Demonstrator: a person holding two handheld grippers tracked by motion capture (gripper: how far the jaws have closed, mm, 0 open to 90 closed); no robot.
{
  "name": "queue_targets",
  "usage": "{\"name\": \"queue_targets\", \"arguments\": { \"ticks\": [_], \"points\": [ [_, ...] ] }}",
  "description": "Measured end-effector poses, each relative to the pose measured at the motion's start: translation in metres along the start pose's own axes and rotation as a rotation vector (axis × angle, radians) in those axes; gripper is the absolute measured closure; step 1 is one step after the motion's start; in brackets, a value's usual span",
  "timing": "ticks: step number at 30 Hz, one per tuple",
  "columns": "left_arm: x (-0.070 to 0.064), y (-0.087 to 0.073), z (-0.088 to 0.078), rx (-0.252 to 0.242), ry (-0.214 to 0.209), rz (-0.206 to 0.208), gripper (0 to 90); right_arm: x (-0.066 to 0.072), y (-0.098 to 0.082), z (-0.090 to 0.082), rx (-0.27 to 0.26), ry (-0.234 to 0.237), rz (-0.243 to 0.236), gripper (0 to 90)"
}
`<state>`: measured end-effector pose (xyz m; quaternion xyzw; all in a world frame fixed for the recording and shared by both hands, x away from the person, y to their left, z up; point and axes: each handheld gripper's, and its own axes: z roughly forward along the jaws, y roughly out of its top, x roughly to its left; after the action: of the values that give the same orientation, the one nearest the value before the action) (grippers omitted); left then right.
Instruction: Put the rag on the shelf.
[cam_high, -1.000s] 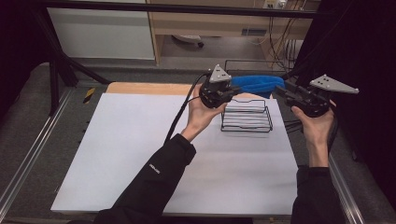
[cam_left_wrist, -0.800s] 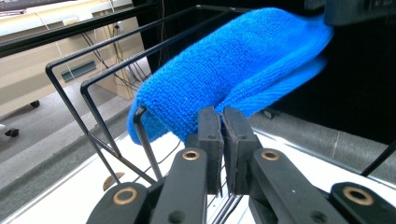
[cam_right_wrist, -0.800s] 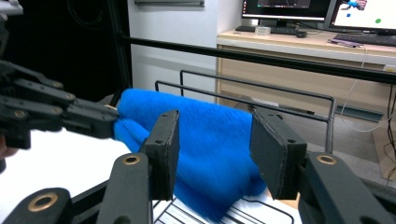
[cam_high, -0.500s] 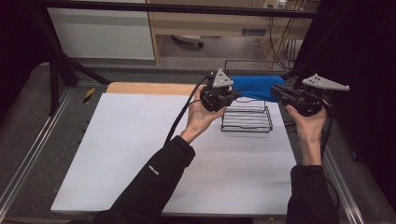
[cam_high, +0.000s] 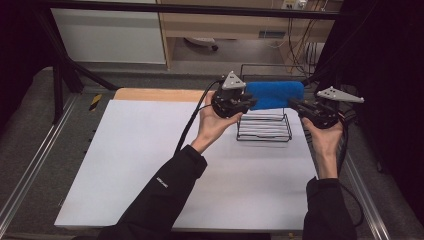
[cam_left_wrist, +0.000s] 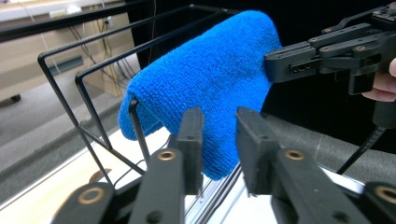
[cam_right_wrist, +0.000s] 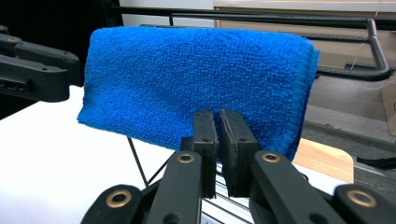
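Blue cloth (cam_high: 274, 95): folded, draped over the top bar of a black wire rack (cam_high: 264, 127) standing on the white bench (cam_high: 150, 165), toward its far right corner. Left gripper (cam_high: 248, 103): held at the cloth's left end; in the left gripper view its jaws have just been opening and stand a little apart, the cloth (cam_left_wrist: 210, 88) hanging just beyond them and seemingly free of the pads, though the nearness makes contact hard to judge. Right gripper (cam_high: 295, 104): held at the cloth's right end; the right gripper view shows its jaws nearly together, just closed, with a thin slit and nothing between them, the cloth (cam_right_wrist: 196, 79) behind. The high view shows both hands and sleeves and a wooden board (cam_high: 160, 94) at the bench's far edge; the gripper views show the rack's bars (cam_left_wrist: 93, 70) close up.
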<state>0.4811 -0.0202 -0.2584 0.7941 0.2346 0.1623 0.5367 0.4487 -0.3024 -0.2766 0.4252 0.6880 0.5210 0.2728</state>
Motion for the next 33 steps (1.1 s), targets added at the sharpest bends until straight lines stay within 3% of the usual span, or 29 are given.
{"name": "queue_targets", "arguments": {
  "ticks": [7,14,18,25,33],
  "points": [
    [-0.005,-0.009,0.020,0.086,0.048,0.016,88.4,0.002,-0.004,0.005,0.004,0.002,-0.003,83.8],
    [-0.001,-0.012,0.020,0.077,0.049,0.002,88.8,0.005,-0.006,0.003,-0.007,0.004,-0.005,79.1],
    [0.001,-0.013,0.010,0.050,0.032,-0.015,83.5,0.009,-0.004,-0.003,-0.026,0.013,-0.013,73.7],
    [0.006,-0.020,-0.016,0.056,0.025,-0.023,69.0,0.022,0.002,-0.012,-0.028,0.025,-0.022,58.7],
    [0.017,-0.046,-0.049,0.111,0.026,-0.033,50.5,0.038,0.005,-0.013,-0.019,0.045,-0.028,37.0]
  ]
}}
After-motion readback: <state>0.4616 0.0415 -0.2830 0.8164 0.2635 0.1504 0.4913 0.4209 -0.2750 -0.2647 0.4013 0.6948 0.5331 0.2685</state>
